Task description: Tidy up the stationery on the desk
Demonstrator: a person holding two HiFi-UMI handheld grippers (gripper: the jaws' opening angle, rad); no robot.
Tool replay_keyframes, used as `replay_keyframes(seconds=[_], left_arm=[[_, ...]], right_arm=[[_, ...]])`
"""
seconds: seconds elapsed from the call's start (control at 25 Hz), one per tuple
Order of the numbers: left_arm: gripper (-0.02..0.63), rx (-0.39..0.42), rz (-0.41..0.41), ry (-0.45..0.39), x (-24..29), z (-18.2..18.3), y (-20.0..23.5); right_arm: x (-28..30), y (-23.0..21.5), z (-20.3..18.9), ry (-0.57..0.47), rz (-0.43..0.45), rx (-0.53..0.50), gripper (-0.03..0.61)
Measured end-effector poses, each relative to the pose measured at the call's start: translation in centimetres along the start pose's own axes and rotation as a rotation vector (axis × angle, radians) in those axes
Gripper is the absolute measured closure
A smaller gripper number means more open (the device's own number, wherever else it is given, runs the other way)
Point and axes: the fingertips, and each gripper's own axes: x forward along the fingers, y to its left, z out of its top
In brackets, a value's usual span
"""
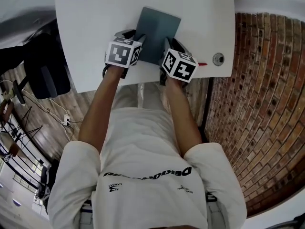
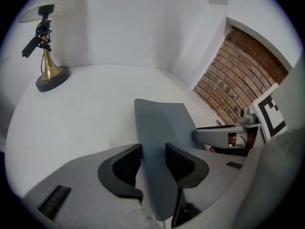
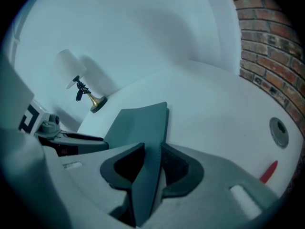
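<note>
Currently, both tools grip one grey book above the near half of the white tabletop.

1. Lamp: stands at the far left corner of the tabletop, with a brass stem on a dark round base. It is well apart from the book.
2. Left tool: held in the person's left hand and angled downward. In the left gripper view its jaws are closed on the book's near left part, with the cover filling the gap between the pads.
3. Book: lies between the two tools, near the middle of the tabletop's width. It is thin and bends slightly. Whether its far edge rests on the tabletop cannot be determined.
4. Right tool: in the right gripper view its jaws are closed on the book's near right edge, with both pads against it.
5. Red pen: lies on the tabletop just right of the right tool.
6. Grommet: round, set in the tabletop near the right edge, just beside the pen.
7. Brick wall: borders the tabletop on the right.
</note>
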Motion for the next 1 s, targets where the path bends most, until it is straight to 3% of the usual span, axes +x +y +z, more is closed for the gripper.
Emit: replay_keyframes(seconds=[0.48, 1.0], left_arm=[[0.454, -0.209, 0.08, -0.077, -3.0, -3.4, 2.3], [0.454, -0.348, 0.158, -0.133, -4.9, -5.9, 3.4]], right_arm=[[0.7, 3.8, -1.2, 0.045, 0.082, -0.157, 0.474], [1.0, 6.5, -2.1, 0.078, 0.171, -0.311, 0.474]])
